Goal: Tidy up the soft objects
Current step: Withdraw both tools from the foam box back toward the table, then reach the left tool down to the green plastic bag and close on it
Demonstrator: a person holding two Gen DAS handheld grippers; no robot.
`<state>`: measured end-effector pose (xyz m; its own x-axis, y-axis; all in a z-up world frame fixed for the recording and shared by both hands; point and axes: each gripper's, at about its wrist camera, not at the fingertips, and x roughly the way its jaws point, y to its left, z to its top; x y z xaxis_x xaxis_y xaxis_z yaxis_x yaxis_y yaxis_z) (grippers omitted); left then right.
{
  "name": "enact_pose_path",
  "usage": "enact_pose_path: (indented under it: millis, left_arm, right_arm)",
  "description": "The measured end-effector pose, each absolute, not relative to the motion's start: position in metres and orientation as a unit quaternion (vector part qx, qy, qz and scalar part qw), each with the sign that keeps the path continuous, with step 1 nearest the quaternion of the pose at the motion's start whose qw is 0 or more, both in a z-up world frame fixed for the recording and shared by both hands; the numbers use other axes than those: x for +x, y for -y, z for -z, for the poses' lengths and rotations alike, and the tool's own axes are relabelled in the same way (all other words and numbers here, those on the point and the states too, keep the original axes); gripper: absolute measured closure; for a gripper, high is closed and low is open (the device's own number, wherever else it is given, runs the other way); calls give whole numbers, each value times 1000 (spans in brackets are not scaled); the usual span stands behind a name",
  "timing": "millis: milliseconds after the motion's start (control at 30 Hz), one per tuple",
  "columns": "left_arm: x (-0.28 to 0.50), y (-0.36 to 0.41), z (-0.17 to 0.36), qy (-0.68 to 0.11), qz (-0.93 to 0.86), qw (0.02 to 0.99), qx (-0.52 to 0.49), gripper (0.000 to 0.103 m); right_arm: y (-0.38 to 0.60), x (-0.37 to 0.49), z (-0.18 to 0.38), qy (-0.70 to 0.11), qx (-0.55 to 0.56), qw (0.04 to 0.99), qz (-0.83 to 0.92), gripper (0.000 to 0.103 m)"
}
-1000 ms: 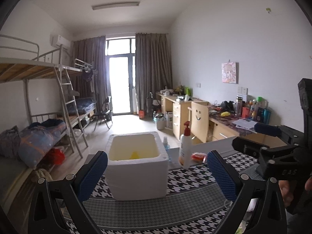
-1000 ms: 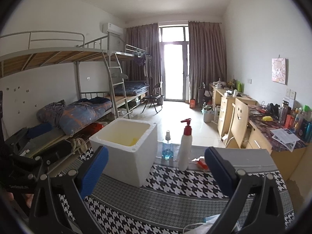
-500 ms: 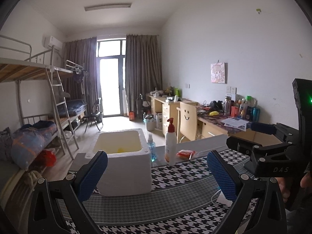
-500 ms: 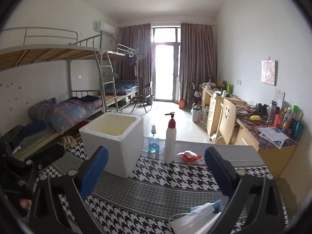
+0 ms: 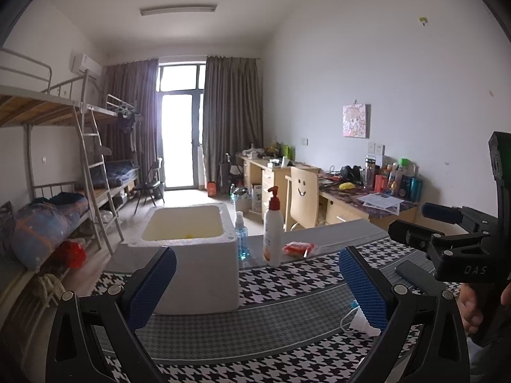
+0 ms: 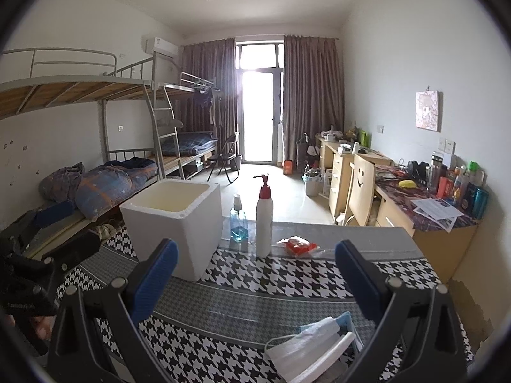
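A white foam box [image 5: 191, 255] [image 6: 174, 220] stands on the houndstooth tablecloth [image 5: 255, 335]; something small and yellow lies inside it. A white and blue face mask [image 6: 306, 348] lies near the table's front edge, just below my right gripper [image 6: 255, 284], which is open and empty. A corner of the mask shows in the left wrist view [image 5: 361, 319]. My left gripper [image 5: 255, 287] is open and empty, above the cloth in front of the box. A red packet [image 6: 297, 245] [image 5: 297, 249] lies at the far edge.
A white pump bottle [image 6: 264, 220] [image 5: 273, 229] and a small blue-liquid bottle [image 6: 238, 223] [image 5: 241, 239] stand between the box and the packet. A dark flat object [image 5: 415, 274] lies on the cloth at right. Bunk beds stand left, desks right.
Both views have swung and pulled back: the box and bottles sit further left and farther off, and the face mask has come into view at the bottom. Both grippers stay open.
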<state>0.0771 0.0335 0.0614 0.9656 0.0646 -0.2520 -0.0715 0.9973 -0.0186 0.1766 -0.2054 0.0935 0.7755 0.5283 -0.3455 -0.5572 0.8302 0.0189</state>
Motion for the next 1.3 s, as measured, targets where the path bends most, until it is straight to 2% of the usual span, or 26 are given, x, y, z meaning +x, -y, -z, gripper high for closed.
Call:
enact_pose_path:
  millis: [1300]
  left_arm:
    - [87, 51, 29, -237, 64, 969, 14, 1]
  right_arm:
    - [282, 163, -27, -204, -27, 959, -197, 3]
